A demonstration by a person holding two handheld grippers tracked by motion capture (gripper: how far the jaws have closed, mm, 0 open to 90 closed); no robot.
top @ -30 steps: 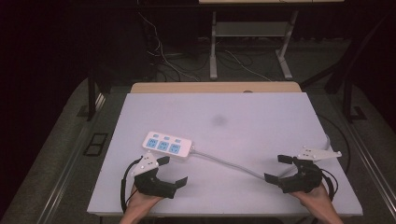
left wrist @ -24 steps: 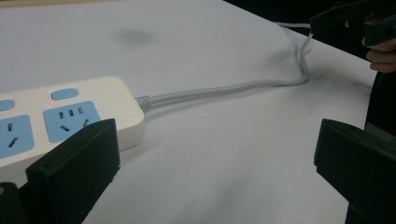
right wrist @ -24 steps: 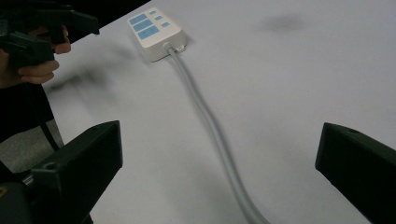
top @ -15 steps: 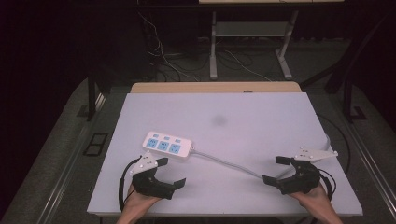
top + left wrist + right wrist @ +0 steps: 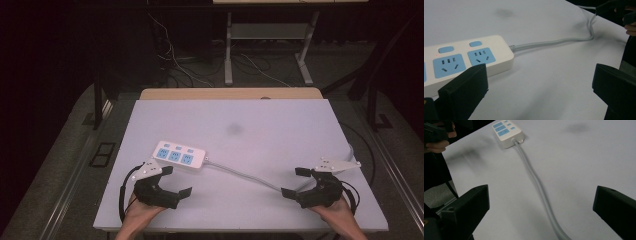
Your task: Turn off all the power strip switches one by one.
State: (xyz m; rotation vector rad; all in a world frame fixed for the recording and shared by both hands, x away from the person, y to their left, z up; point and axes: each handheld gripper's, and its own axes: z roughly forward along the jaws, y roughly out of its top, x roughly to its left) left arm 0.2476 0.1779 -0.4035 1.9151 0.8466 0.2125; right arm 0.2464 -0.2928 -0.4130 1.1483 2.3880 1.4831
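Near the front edge: two hand-held grippers rest low over a white surface (image 5: 280, 120).
Left gripper (image 5: 177, 180): jaws spread wide, nothing between them, just in front of the strip.
Right gripper (image 5: 296, 182): jaws also wide apart and empty, by the front right corner, astride the cord.
Strip (image 5: 179, 155): white with blue sockets, lying flat left of centre.
Cord (image 5: 245, 174): grey, running from the strip toward the right gripper.

Left gripper (image 5: 176, 181) held low by the left hand (image 5: 140, 212), jaws spread wide, nothing between them. Right gripper (image 5: 296, 182) likewise gaping and empty, right hand (image 5: 334, 212) behind its jaws
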